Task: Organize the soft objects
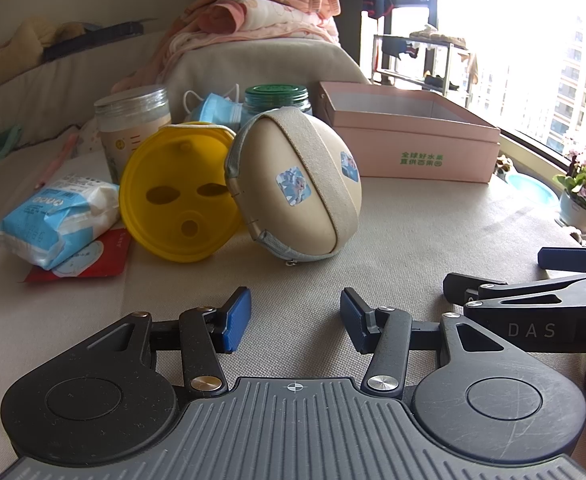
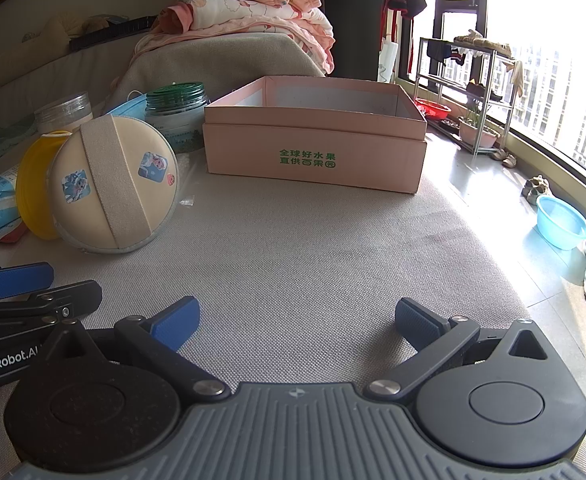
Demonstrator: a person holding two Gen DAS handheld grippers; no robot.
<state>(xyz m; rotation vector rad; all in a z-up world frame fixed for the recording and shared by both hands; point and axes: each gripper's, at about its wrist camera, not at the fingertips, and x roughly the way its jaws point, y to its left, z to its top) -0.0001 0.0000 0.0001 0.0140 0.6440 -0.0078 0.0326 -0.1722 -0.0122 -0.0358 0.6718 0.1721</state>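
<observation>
Both grippers hover low over a beige fabric surface (image 2: 313, 248) (it looks like a sofa or a bed, I cannot tell which). The left gripper (image 1: 295, 318) has its fingers spread with nothing between them, and the right gripper (image 2: 297, 320) has its fingers spread even wider, also with nothing between them. In the left wrist view, the round beige pouch (image 1: 293, 184) with a fabric strap and cartoon stickers stands tilted at 12 o'clock from the left gripper, leaning against a yellow lid (image 1: 179, 196) at its 9 o'clock. A blue pack of wipes (image 1: 59, 220) lies further at 9 o'clock, touching the lid. Behind them stand two jars, with a blue face mask (image 1: 217, 106) between them. The open pink box (image 2: 317, 136) sits at 12 o'clock from the right gripper, well apart from it.
</observation>
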